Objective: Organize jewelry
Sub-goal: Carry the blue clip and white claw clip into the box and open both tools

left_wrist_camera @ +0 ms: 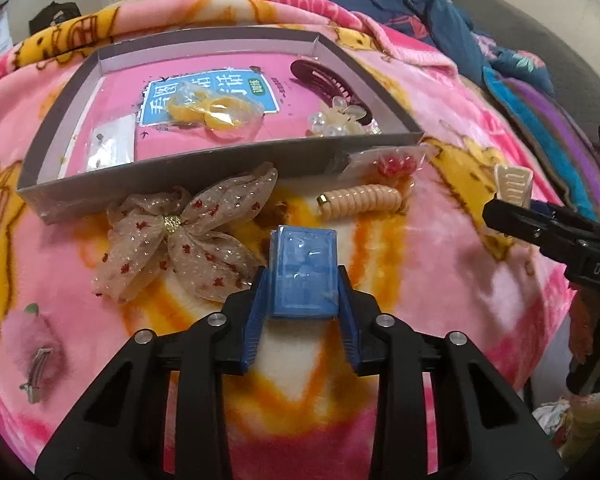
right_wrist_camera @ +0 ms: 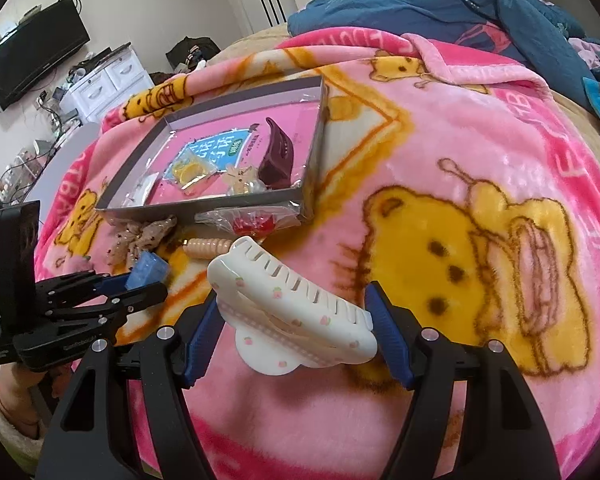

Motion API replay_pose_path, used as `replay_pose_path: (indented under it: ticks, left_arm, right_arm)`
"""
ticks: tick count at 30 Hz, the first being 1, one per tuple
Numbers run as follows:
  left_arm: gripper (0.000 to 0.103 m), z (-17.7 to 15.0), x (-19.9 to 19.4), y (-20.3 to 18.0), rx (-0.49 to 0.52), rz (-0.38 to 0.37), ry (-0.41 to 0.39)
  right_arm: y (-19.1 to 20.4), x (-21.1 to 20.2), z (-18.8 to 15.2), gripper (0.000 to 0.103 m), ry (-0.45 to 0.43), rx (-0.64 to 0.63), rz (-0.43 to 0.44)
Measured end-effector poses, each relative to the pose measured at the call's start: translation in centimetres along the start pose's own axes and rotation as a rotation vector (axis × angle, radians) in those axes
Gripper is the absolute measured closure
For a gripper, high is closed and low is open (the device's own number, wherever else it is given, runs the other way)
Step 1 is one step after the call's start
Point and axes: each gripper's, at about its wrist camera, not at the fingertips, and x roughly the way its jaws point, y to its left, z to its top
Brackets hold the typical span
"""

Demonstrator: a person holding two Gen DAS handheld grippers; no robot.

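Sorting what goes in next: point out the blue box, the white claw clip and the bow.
blue box (left_wrist_camera: 304, 272), left wrist view, its clear top face.
white claw clip (right_wrist_camera: 296, 312), right wrist view, its upper shell.
bow (left_wrist_camera: 172, 222), left wrist view, its gold knot.

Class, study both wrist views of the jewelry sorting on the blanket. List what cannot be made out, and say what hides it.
- Blue box contents: left wrist view, glossy wrap and closed sides hide them.
- Red item in the plastic packet: both views, crinkled film blurs it.
- Small packet in the tray: left wrist view, pieces too small.
- White hair claw underside: right wrist view, turned away.
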Motion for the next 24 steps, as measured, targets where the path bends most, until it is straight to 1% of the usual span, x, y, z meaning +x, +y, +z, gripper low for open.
replay_pose_path:
  ticks: [2, 11, 17, 24]
  left_arm:
    - [0.078, -0.2, -0.6, 0.3, -0.02, -0.027, -0.005]
    - [0.078, -1.8, -4.1, 1.7, -0.071, -0.073, -0.034]
    - [0.078, -2.5, -6.7, 3.6, -0.111, -0.053, -0.079]
    - [0.078, -1.7, -9.2, 6.2, -0.159, 0.002, -0.152]
  right_arm:
    - [0.1, -0.4, 0.1, 0.035, -0.008, -0.005, 0.0]
    - [0.7, -1.9, 0.3, 0.035, -0.034, -0.012, 0.014]
    - [1.5, -2.5, 0.4, 0.035, -0.048, -0.019, 0.026]
    - [3.1, -2.9, 1.2, 0.035, -0.074, -0.039, 0.051]
